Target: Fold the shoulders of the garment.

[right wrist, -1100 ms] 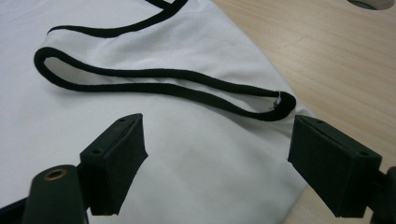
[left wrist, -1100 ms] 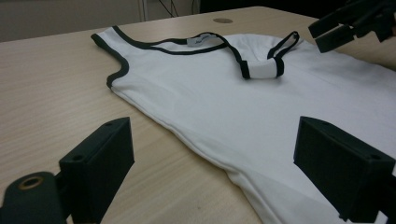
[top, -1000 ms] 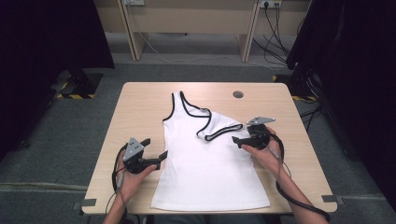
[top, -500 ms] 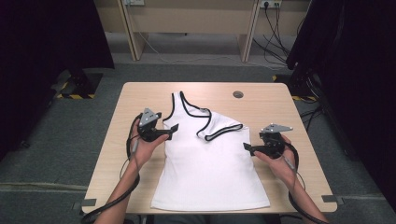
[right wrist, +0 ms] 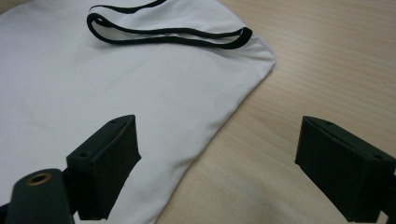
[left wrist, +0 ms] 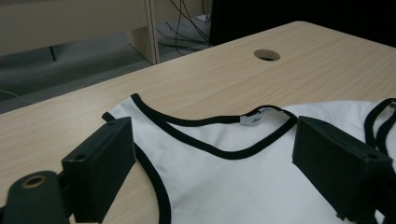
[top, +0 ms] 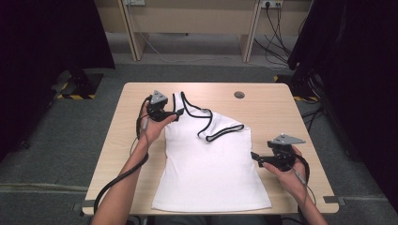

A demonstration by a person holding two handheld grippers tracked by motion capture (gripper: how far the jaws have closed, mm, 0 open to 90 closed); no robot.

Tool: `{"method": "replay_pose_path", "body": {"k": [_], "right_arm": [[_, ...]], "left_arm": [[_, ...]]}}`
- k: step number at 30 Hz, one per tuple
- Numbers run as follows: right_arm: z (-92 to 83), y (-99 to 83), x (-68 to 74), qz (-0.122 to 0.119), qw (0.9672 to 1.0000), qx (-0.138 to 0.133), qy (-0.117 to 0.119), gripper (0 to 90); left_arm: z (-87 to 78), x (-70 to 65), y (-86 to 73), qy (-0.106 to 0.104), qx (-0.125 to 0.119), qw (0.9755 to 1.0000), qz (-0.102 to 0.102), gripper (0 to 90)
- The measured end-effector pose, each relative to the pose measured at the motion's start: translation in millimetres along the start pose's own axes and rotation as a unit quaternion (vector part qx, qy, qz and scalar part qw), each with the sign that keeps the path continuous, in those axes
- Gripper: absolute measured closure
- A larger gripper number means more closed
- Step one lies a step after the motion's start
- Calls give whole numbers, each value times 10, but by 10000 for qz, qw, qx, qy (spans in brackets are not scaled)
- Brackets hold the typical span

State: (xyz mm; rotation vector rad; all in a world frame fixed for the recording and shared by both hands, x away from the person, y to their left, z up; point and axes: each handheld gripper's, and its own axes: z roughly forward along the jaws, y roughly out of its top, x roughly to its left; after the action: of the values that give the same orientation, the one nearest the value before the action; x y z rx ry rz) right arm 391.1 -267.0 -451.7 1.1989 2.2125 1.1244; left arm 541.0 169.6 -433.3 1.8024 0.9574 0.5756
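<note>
A white tank top (top: 211,168) with black trim lies flat on the wooden table (top: 281,112), hem toward the person. Its right shoulder part is folded over, so the black-edged armhole (top: 220,133) lies across the chest. My left gripper (top: 176,115) hovers open at the far left shoulder strap. In the left gripper view its jaws straddle the neckline (left wrist: 219,151) and its small label (left wrist: 252,120). My right gripper (top: 256,157) is open at the shirt's right side edge (right wrist: 219,135), one jaw over cloth and one over bare wood. Nothing is held.
A round cable hole (top: 239,95) sits in the table's far right part. Bare wood lies left and right of the shirt. Desk legs and cables (top: 277,18) stand on the grey floor beyond the table, with dark curtains on both sides.
My left gripper has travelled from the front left of the table up to the far shoulder strap. My right gripper has drawn back from the folded armhole toward the shirt's right edge.
</note>
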Motion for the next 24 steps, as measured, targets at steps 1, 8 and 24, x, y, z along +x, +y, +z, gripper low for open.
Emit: {"method": "replay_pose_path", "body": {"k": [1,8,24], "right_arm": [[-27,-17,10,3,10000,-13,10,134],[-193,-98,30,31,9999,-154,-47,134],[-341,-299,18,230,9994,-262,-55,134]], "left_arm": [[34,14,11,17,33,10000,-6,123],[238,75,81,80,124,9999,-80,131],[667,177,1,573,857,9940,-367,188]]}}
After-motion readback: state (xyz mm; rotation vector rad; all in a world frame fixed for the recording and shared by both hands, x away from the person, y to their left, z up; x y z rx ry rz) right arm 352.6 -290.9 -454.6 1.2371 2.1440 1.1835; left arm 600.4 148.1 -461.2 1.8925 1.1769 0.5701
